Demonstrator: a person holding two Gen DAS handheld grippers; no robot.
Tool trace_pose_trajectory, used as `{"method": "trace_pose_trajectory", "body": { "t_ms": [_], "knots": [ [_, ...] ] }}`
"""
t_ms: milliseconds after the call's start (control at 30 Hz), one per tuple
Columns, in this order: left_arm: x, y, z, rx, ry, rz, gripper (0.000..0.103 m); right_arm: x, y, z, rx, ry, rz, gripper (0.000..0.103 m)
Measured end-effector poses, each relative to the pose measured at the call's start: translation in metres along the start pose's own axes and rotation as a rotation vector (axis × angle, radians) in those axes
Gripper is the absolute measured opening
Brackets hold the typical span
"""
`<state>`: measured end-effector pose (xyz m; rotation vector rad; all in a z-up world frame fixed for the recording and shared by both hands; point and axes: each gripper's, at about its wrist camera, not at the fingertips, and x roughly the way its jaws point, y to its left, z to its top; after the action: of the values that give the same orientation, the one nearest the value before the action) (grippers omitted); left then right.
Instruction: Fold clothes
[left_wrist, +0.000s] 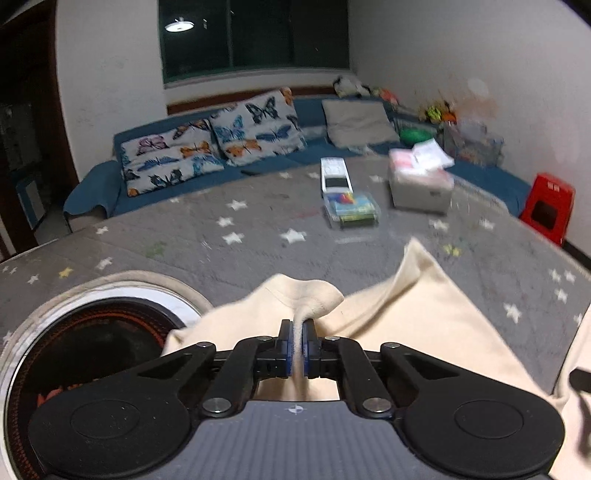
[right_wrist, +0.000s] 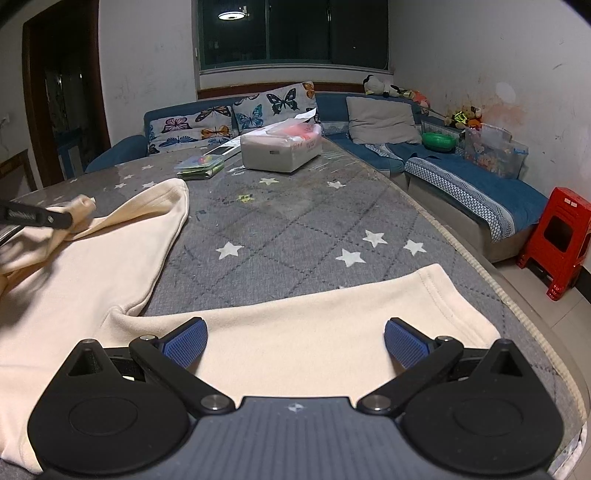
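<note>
Cream clothing (right_wrist: 288, 343), a soft garment with two leg-like or sleeve-like parts, lies spread on a grey quilted table cover (right_wrist: 295, 229) printed with white stars. In the right wrist view one part of it runs across the near edge of the table directly beneath the right gripper (right_wrist: 295, 341), whose blue-padded fingers (right_wrist: 186, 341) stand wide apart with nothing between them, hovering just over the fabric; whether they touch it cannot be told. The other part stretches away toward the far left, ending in a hemmed cuff. The left gripper (left_wrist: 297, 349) has its jaws pressed nearly together on a bunched fold of the same cream cloth (left_wrist: 406, 317), which rises in a small hump just ahead of the pads and drapes down on both sides. That gripper appears at the left edge of the right wrist view as a dark bar (right_wrist: 37, 218) with a scrap of cloth pinched at its tip. Beside the left gripper, at the lower left, sits a round dark opening with a pale rim (left_wrist: 92, 332). Farther back on the table are a white tissue box (right_wrist: 280, 149), a clear plastic case with colourful contents (right_wrist: 201, 166) and a white remote-like item (left_wrist: 334, 173). A blue sofa (right_wrist: 461, 177) with butterfly cushions (right_wrist: 221, 122) lines the walls, and a red plastic stool (right_wrist: 554, 240) stands on the floor at right.
</note>
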<state>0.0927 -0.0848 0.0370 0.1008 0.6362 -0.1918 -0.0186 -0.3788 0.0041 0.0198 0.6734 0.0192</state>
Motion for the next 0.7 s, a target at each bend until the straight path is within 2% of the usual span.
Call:
{"method": "trace_pose_trajectory", "body": {
  "t_ms": [167, 367, 567, 700],
  "knots": [
    [-0.029, 0.019, 0.007, -0.070, -0.066, 0.015, 0.005, 0.000, 0.000, 0.003, -0.010, 0.015, 0.002, 0.103],
    [-0.078, 0.065, 0.004, -0.209, -0.165, 0.057, 0.005, -0.011, 0.007, 0.009, -0.029, 0.019, 0.015, 0.103],
    [-0.122, 0.118, -0.016, -0.338, -0.225, 0.145, 0.005, -0.032, 0.038, 0.023, -0.095, -0.021, 0.139, 0.103],
    [-0.142, 0.144, -0.033, -0.398, -0.239, 0.204, 0.005, -0.041, 0.071, 0.033, -0.169, -0.020, 0.260, 0.103]
  ]
}}
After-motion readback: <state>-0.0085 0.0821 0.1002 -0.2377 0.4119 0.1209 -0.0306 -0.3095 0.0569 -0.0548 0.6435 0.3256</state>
